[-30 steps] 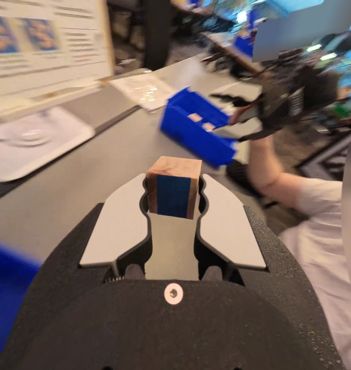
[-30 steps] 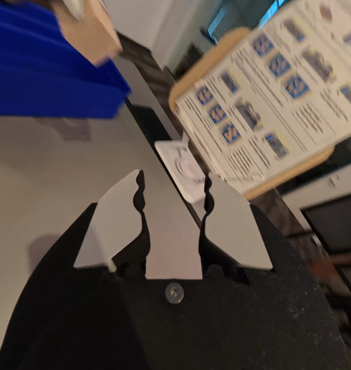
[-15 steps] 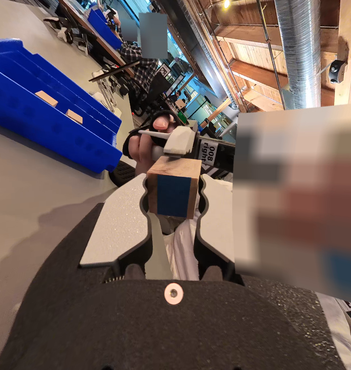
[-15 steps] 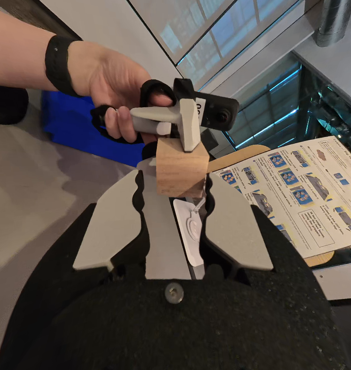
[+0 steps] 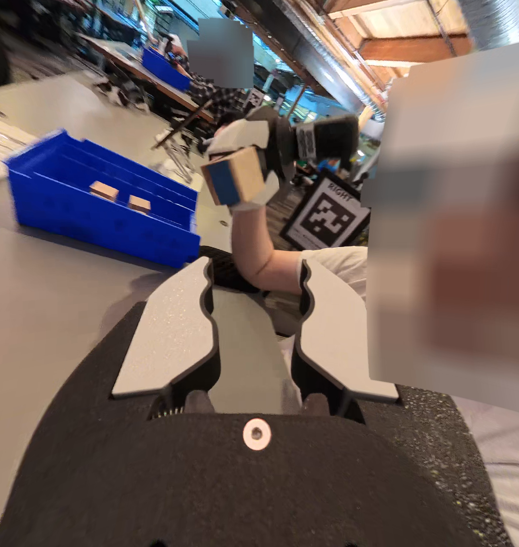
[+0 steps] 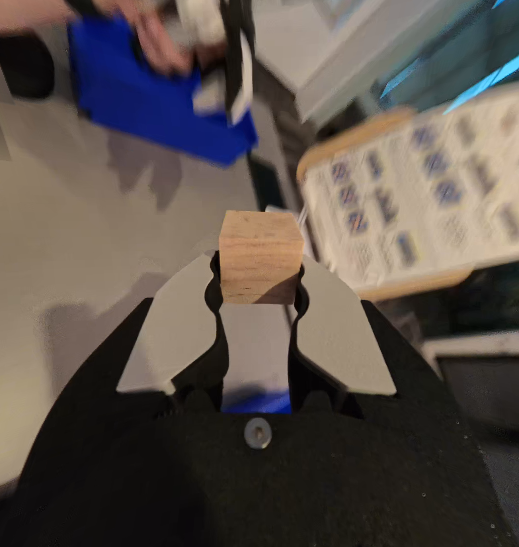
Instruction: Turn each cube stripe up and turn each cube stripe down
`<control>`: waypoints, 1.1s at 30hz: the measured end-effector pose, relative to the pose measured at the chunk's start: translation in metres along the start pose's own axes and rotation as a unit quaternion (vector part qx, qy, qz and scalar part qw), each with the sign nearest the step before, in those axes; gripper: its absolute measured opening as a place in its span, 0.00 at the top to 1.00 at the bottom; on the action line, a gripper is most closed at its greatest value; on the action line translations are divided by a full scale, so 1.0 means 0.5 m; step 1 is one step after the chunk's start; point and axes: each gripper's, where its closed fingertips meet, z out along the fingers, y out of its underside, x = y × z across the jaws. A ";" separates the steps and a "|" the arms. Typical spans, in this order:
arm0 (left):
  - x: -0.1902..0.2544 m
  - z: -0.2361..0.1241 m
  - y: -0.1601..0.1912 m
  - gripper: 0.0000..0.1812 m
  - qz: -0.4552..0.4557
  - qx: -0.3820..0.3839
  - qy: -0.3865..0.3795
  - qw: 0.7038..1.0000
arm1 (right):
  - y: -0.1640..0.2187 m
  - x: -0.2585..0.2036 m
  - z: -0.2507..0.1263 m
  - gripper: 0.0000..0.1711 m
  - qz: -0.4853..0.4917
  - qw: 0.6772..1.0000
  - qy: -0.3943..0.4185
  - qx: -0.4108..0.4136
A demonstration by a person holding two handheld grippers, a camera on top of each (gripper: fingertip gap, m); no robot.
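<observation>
A wooden cube [image 6: 259, 257] is held in the air between the fingertips of my right gripper [image 6: 259, 266], plain wood faces toward the camera. It also shows in the left wrist view [image 5: 233, 179], with its blue stripe face turned toward my left gripper. My left gripper [image 5: 256, 266] is open and empty, apart from the cube, above the grey table [image 5: 45, 296]. A blue bin [image 5: 104, 207] on the table holds two more wooden cubes [image 5: 103, 190] [image 5: 139, 204] with plain faces up.
A second blue bin [image 6: 151, 97] sits on the table behind the left hand [image 6: 160, 50] in the right wrist view. A board with printed instruction sheets [image 6: 423, 189] stands at the right. A marker card [image 5: 326, 219] and the person's forearm [image 5: 252, 260] lie beyond my left gripper.
The cube has passed from my left gripper to my right gripper. The left gripper opened and drew back; the right gripper closed on the cube and pulled away.
</observation>
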 end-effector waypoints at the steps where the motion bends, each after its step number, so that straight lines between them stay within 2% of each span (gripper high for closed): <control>1: 0.006 -0.009 -0.005 0.69 0.018 0.001 -0.014 1.000 | 0.060 0.015 -0.030 0.73 0.034 0.998 -0.004 -0.048; 4: 0.028 -0.027 -0.012 0.70 0.051 -0.004 -0.034 0.998 | 0.251 0.020 -0.095 0.73 0.100 0.977 -0.024 -0.185; 6: 0.036 -0.034 -0.013 0.71 0.059 -0.008 -0.045 0.997 | 0.357 -0.011 -0.115 0.73 0.168 0.949 -0.075 -0.255; 8: 0.040 -0.037 -0.013 0.71 0.068 -0.011 -0.053 0.996 | 0.437 -0.034 -0.118 0.73 0.211 0.922 -0.111 -0.304; 9: 0.042 -0.037 -0.012 0.72 0.070 -0.013 -0.053 0.996 | 0.458 -0.047 -0.111 0.73 0.227 0.916 -0.133 -0.304; 15: 0.048 -0.023 0.003 0.73 0.073 -0.037 -0.052 0.995 | 0.514 -0.106 -0.077 0.73 0.290 0.891 -0.227 -0.267; 18: 0.044 -0.015 0.012 0.73 0.071 -0.052 -0.055 0.995 | 0.540 -0.124 -0.058 0.73 0.278 0.888 -0.246 -0.269; 24: 0.044 -0.010 0.016 0.73 0.071 -0.058 -0.057 0.994 | 0.581 -0.158 -0.036 0.73 0.249 0.868 -0.280 -0.326; 28: 0.050 -0.016 0.012 0.73 0.074 -0.053 -0.056 0.994 | 0.599 -0.175 -0.036 0.73 0.241 0.842 -0.295 -0.383; 33: 0.053 -0.021 0.007 0.73 0.071 -0.046 -0.056 0.995 | 0.598 -0.176 -0.014 0.73 0.221 0.844 -0.295 -0.390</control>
